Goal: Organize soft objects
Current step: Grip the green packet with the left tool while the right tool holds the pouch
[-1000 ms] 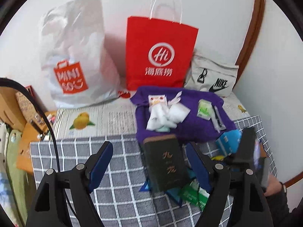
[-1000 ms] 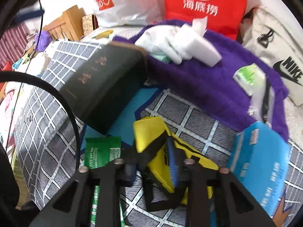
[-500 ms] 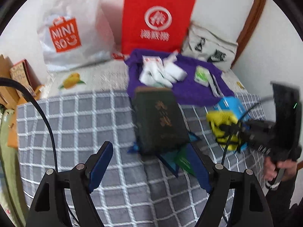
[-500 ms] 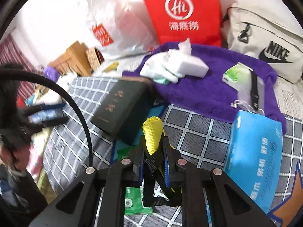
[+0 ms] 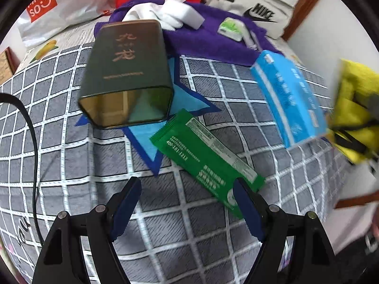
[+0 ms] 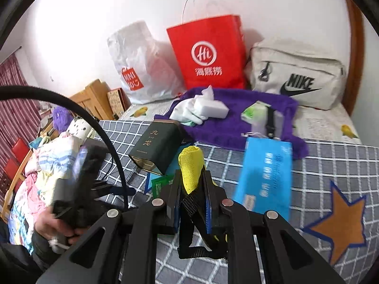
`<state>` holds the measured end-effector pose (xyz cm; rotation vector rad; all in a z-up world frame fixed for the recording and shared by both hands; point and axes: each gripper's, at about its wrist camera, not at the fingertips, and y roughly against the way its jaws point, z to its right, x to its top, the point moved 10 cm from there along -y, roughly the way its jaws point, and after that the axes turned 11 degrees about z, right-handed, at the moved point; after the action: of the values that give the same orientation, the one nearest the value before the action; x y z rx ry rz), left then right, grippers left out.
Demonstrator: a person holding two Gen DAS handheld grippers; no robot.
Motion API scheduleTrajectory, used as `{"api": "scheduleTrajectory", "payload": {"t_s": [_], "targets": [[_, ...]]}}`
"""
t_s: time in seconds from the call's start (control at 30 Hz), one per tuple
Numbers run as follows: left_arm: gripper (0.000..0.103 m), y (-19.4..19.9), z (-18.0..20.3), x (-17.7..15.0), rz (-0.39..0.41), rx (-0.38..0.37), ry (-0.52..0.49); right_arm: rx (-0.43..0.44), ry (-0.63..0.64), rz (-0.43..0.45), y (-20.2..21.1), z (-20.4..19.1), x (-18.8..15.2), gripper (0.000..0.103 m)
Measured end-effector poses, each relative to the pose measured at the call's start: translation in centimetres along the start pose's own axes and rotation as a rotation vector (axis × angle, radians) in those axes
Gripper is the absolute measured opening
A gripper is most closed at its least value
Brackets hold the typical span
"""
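The right gripper (image 6: 190,203) sits at the bottom centre of the right wrist view, its jaws having just closed and now clenched on a yellow mesh pouch (image 6: 191,169), whose rounded top stands up between the blue pads while a black strap (image 6: 193,241) dangles below them. In the left wrist view the same pouch shows blurred at the right edge of the frame, clear of the checked blanket (image 5: 71,165). The left gripper (image 5: 187,203) fills the bottom of its own view with jaws spread wide and nothing between them; its right finger overlaps the lower end of a green packet (image 5: 203,158) that lies flat and slantwise in mid-frame, though whether it touches I cannot tell. Above and left of the packet a dark green tin (image 5: 128,71) lies on its side, its open mouth toward the camera, partly on a blue star (image 5: 151,142) printed on the blanket. A blue tissue pack (image 5: 286,97) lies at the right. At the top of the frame a purple towel (image 5: 208,40) carries white cloths (image 5: 170,14) and a small green-and-white packet (image 5: 231,28). Behind it stand a red paper bag (image 6: 208,54), a white plastic bag (image 6: 139,64) and a pale Nike bag (image 6: 296,75) against the wall. At the lower left of the right wrist view a hand (image 6: 51,222) grips the blurred left tool.
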<state>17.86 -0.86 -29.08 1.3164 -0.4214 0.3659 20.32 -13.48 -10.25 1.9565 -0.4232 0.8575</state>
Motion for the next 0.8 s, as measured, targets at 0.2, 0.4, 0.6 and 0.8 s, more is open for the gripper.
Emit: {"api": "scheduleTrajectory", "payload": {"t_s": [0.2,0.4,0.6,0.8], "targets": [[0.082,-2.1,1.1,0.3,-0.009,0.104,0.042,-0.021,-0.033,0.030,3.0,2.8,-1.1,0.016],[0.084,-3.6,2.8,1.0,-0.022,0.176,0.044,-0.012,-0.077,0.040,3.1,4.8,-1.9,0.016],[0.083,-4.8,3.7,1.5,0.030,0.240,0.001,-0.024,-0.125,0.028,2.5,6.9,-2.9,0.016],[0.059,-2.9,3.0,0.1,0.041,0.171,-0.076,-0.016,-0.139,0.037,2.7,6.9,-3.3,0.016]]}}
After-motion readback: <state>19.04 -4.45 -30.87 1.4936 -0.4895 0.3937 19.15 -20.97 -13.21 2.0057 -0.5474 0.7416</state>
